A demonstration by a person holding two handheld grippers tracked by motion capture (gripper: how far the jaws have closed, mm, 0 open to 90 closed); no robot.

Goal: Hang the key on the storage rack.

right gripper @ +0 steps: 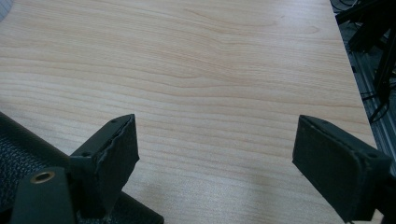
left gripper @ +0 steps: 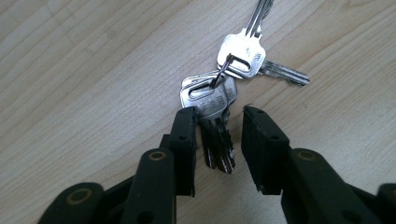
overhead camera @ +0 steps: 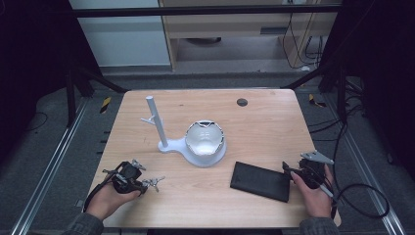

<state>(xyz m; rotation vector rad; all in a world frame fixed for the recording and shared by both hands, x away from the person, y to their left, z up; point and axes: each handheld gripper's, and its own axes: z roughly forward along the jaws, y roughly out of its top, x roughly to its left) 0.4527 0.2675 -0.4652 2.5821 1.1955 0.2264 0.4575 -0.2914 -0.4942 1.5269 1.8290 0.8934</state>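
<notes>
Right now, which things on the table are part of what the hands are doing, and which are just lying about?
In the job:
- bunch of keys, lying on the wood between the jaws of the left tongs
- left tongs, one jaw against the keys, the other not yet touching

Lying about:
- black wallet, beside the open right tongs
- white bowl
- white stand with an upright post
</notes>
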